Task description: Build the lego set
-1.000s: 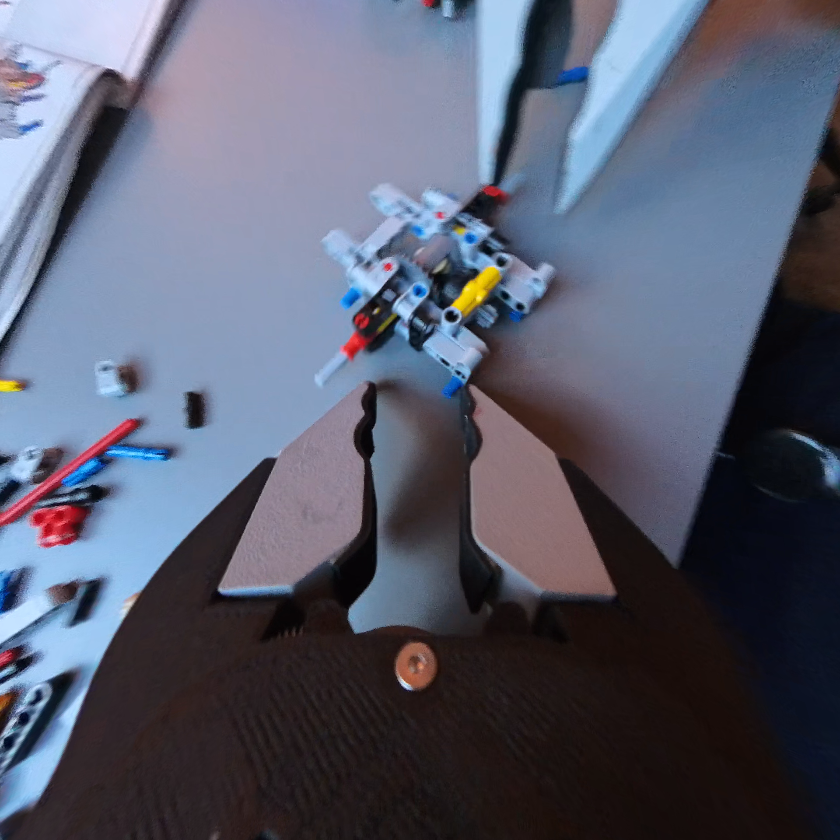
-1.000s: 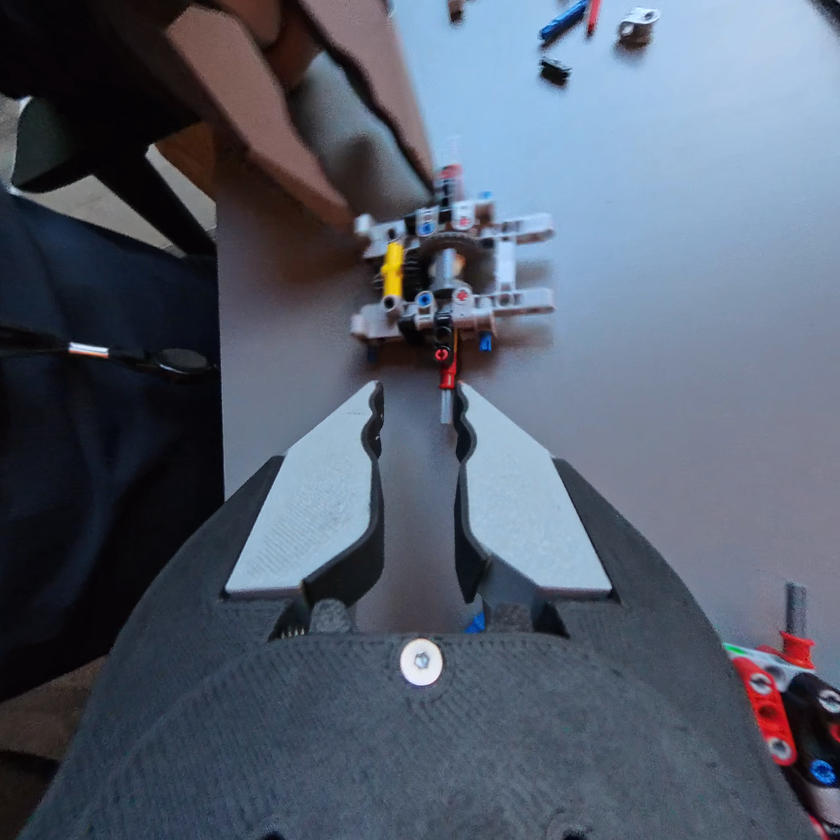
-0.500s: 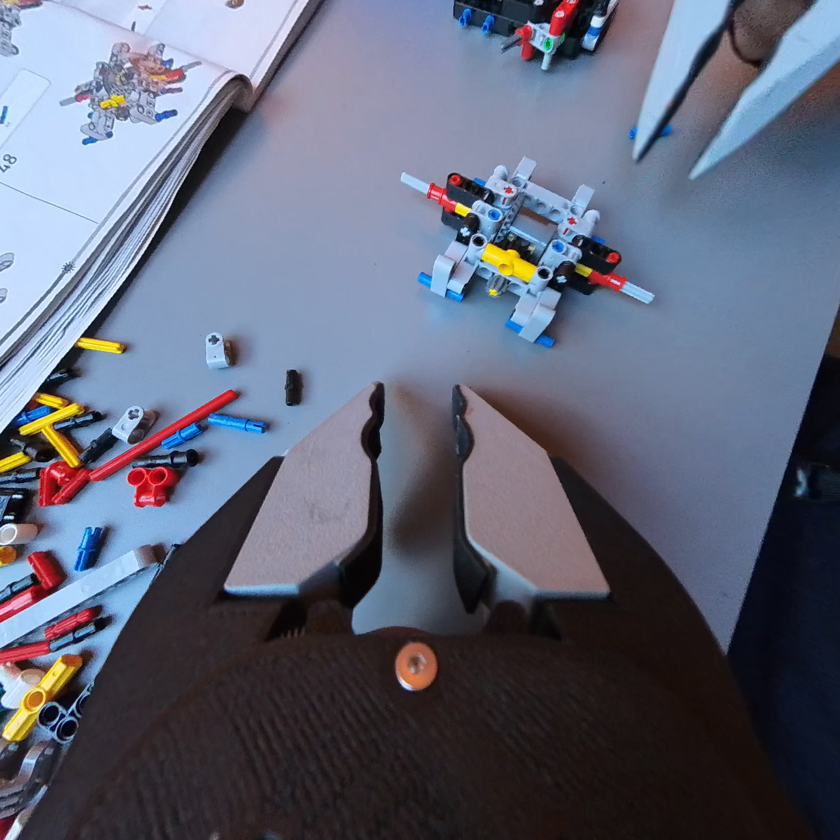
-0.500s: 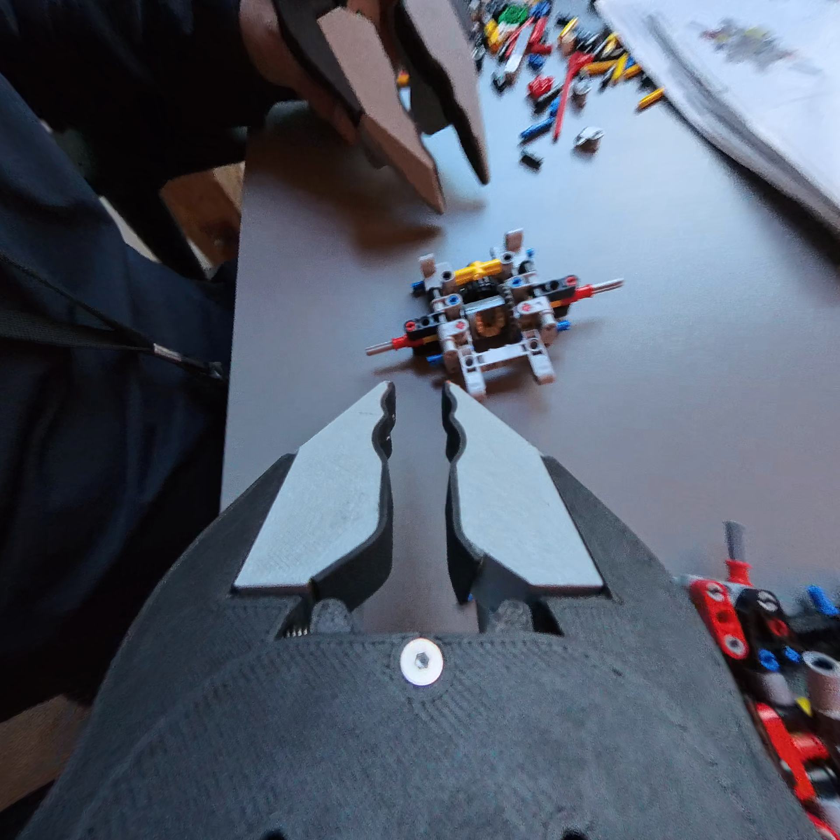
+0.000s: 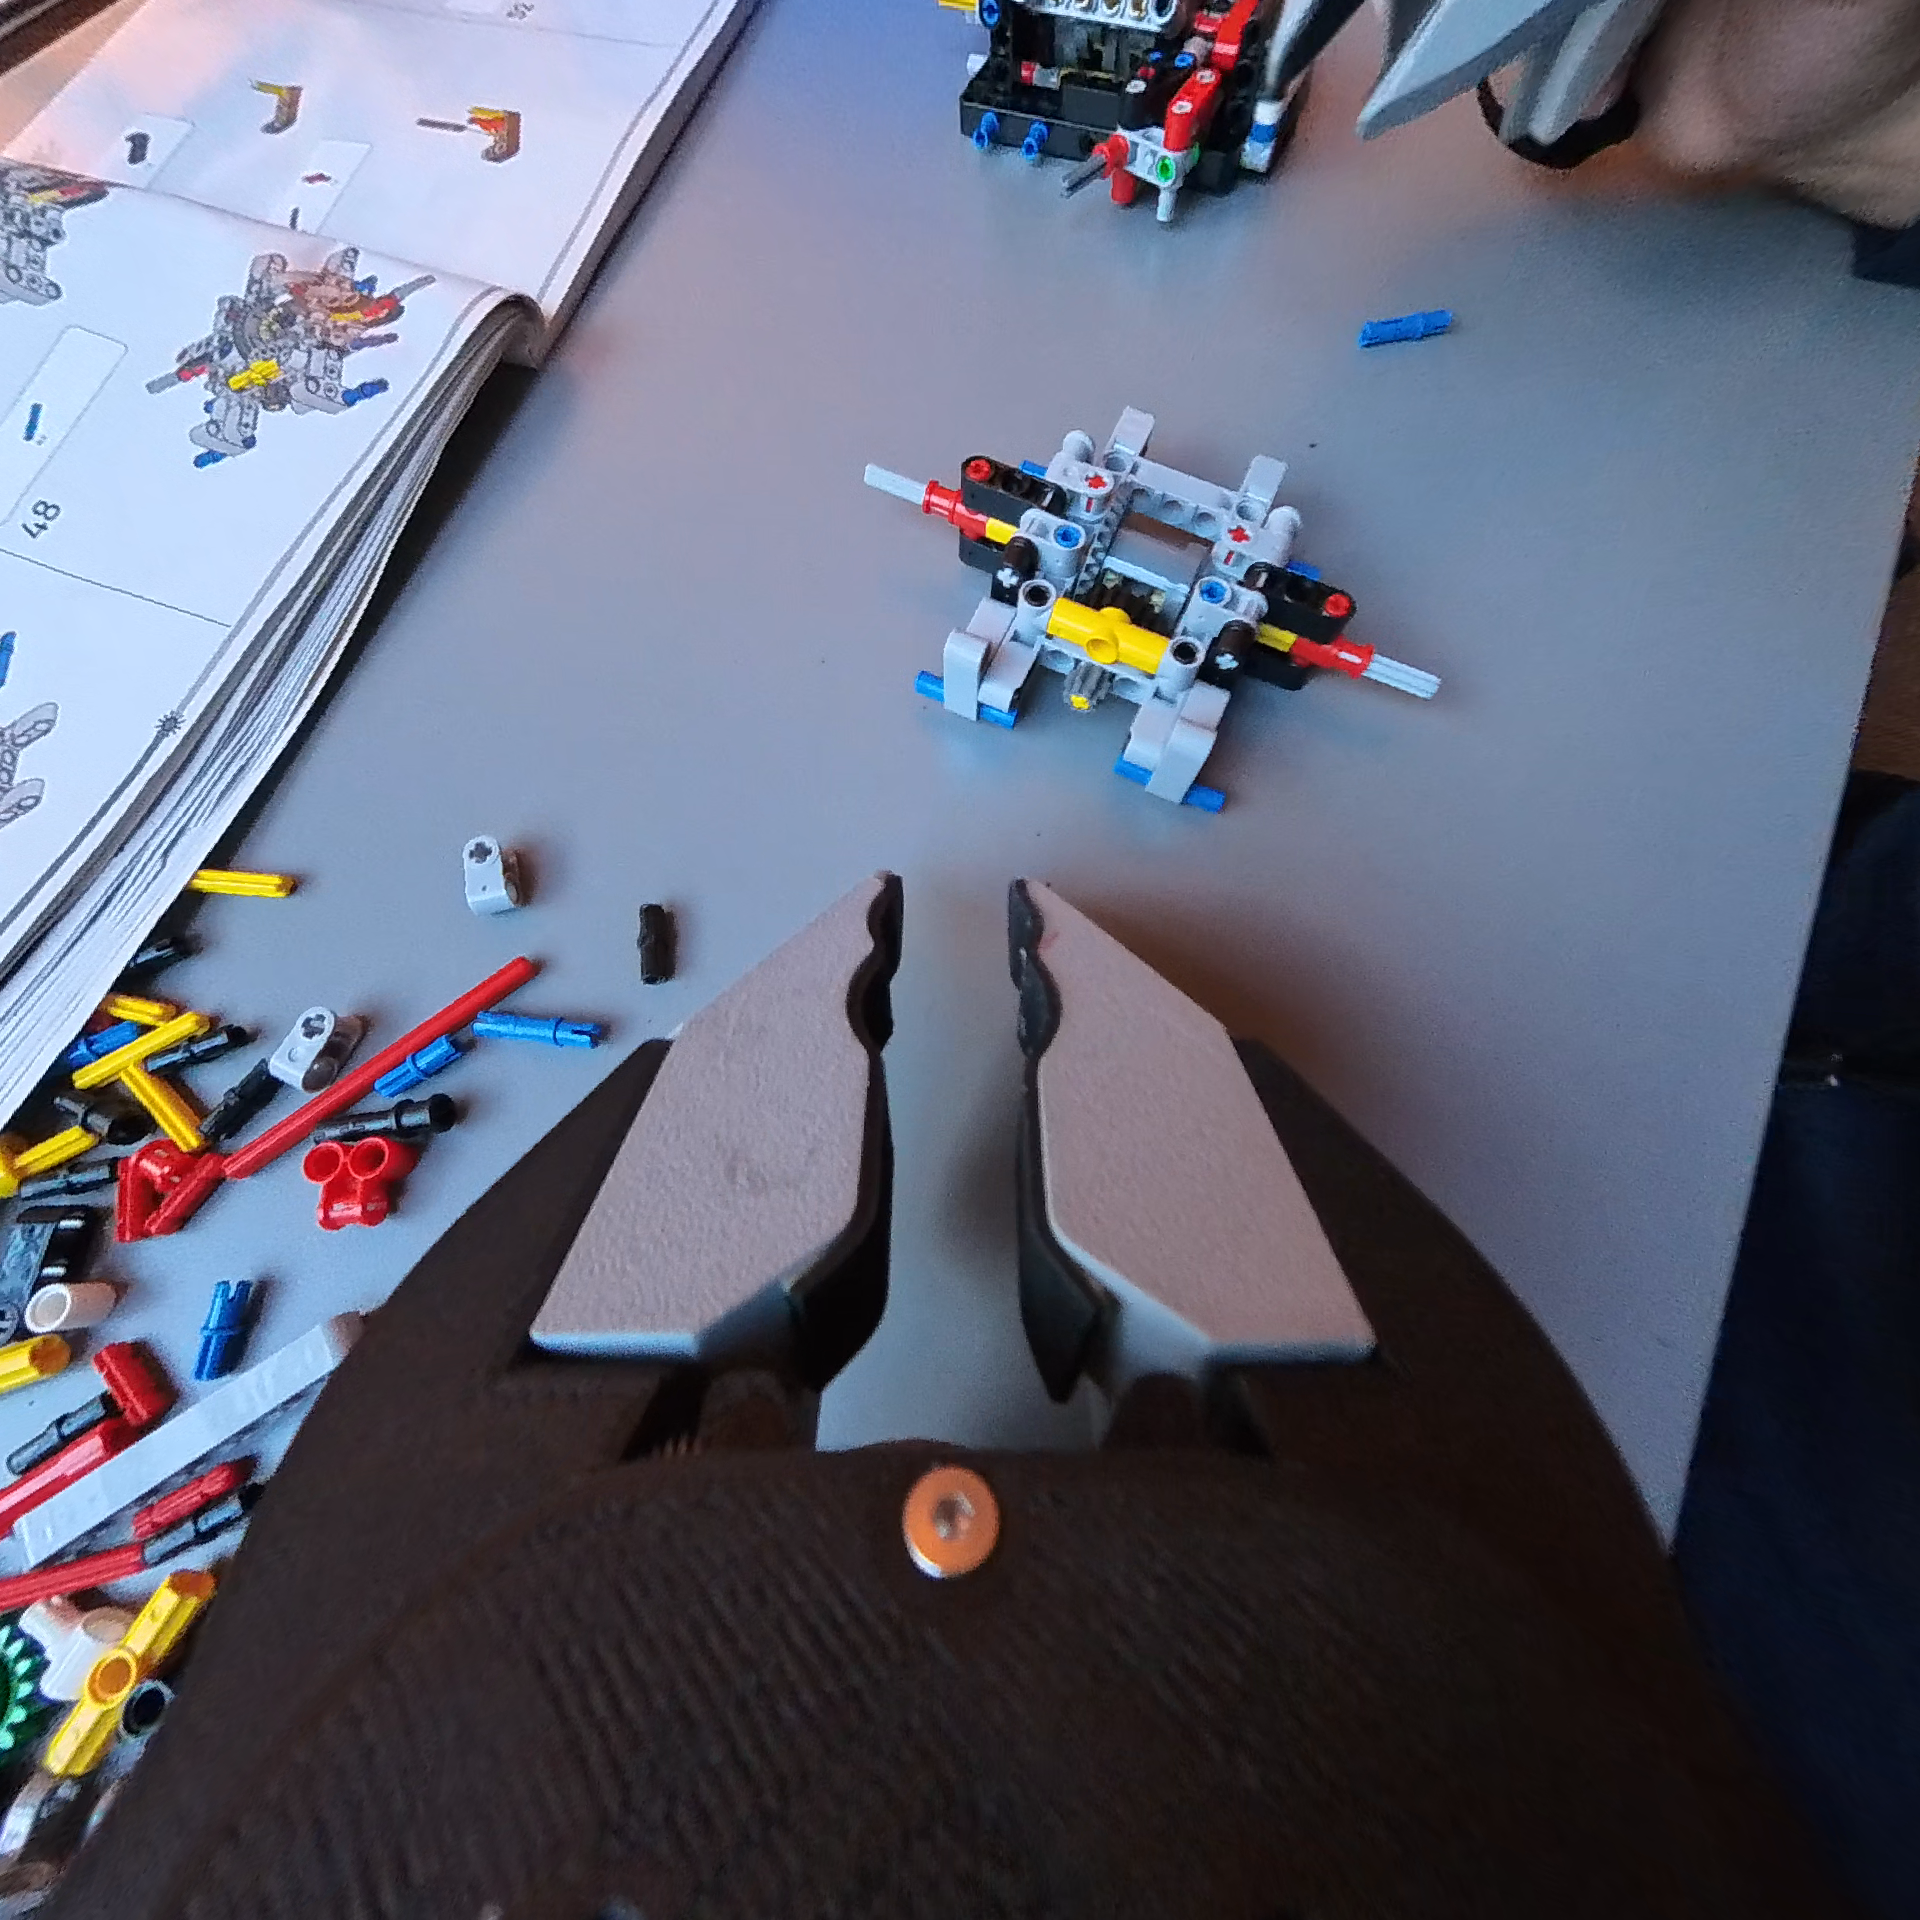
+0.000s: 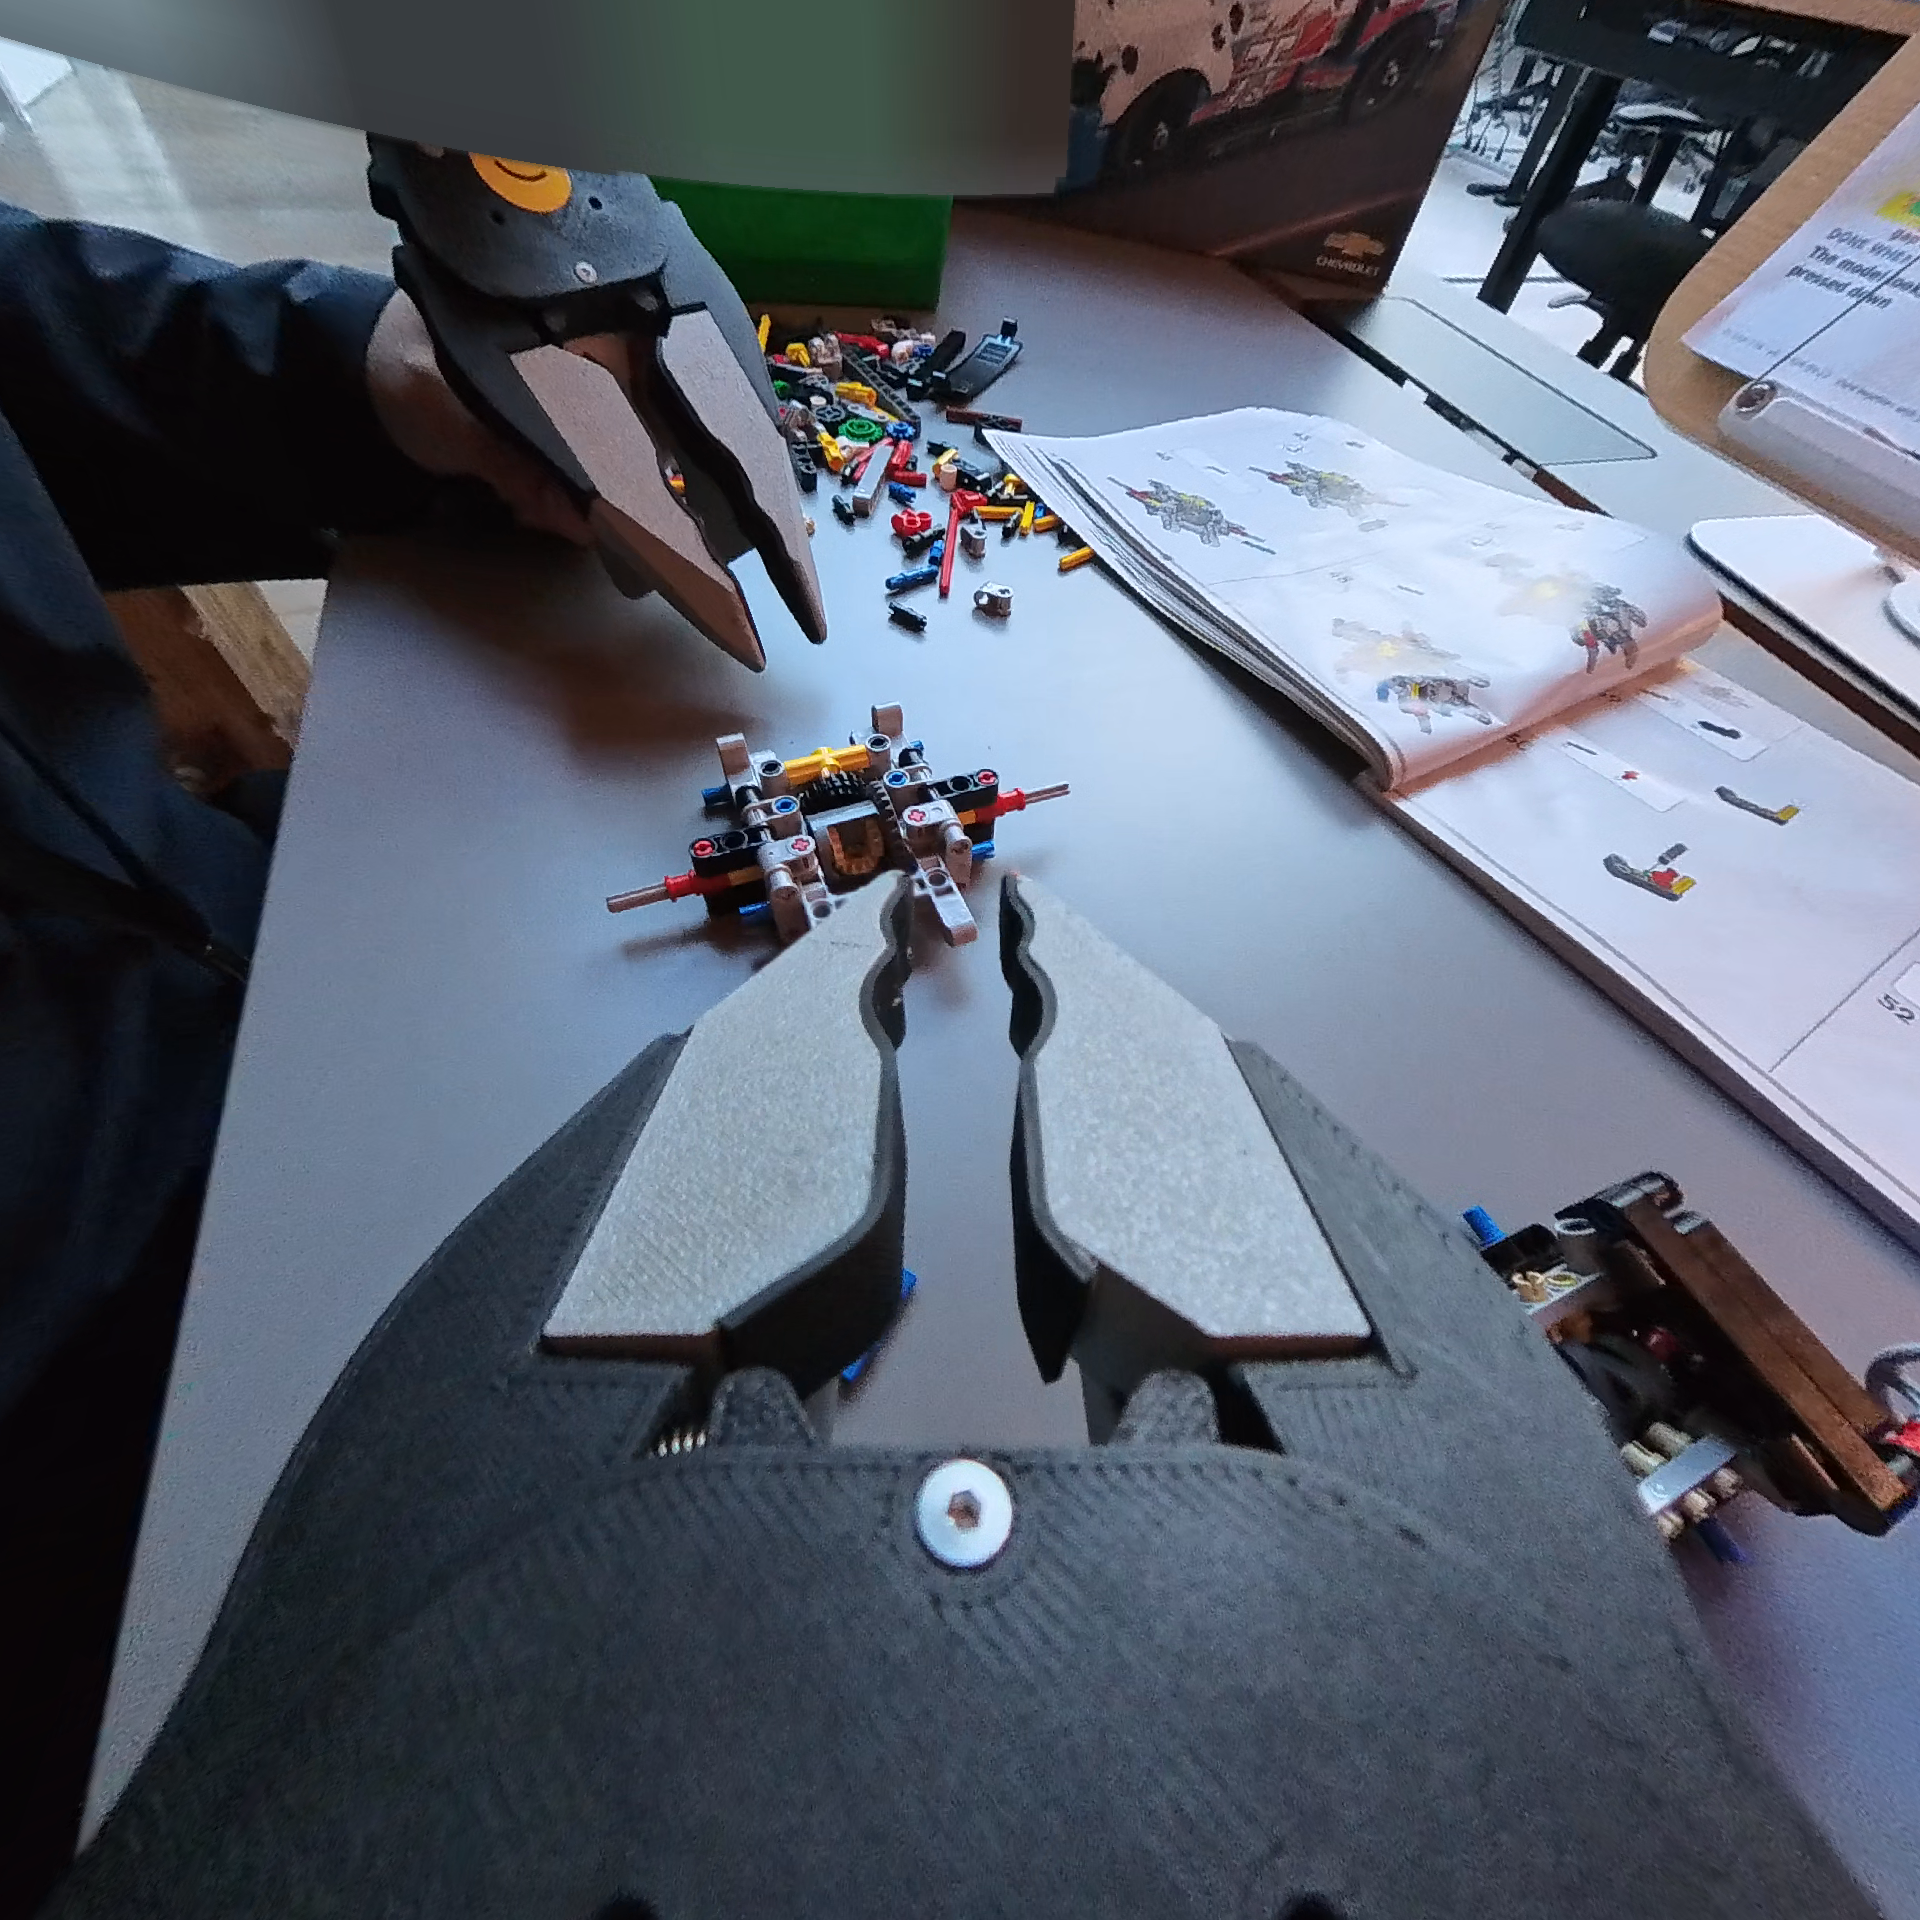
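Mid-table, small grey brick assembly [image 5: 1143,597] sits free. Left gripper [image 5: 954,883] narrowly open, empty, just short of it; right gripper [image 6: 951,883] likewise, opposite side. Neither touching. Loose parts [image 5: 208,1122] far left.

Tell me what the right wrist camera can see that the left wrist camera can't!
Only the right wrist view shows the green box, the cardboard box with a car picture and the whole left gripper, jaws apart and empty. Only the left wrist view shows a loose blue pin alone on the table and the right gripper's tips from outside. Both show the small grey brick assembly, the open instruction booklet, the pile of loose pieces and a bigger black build.
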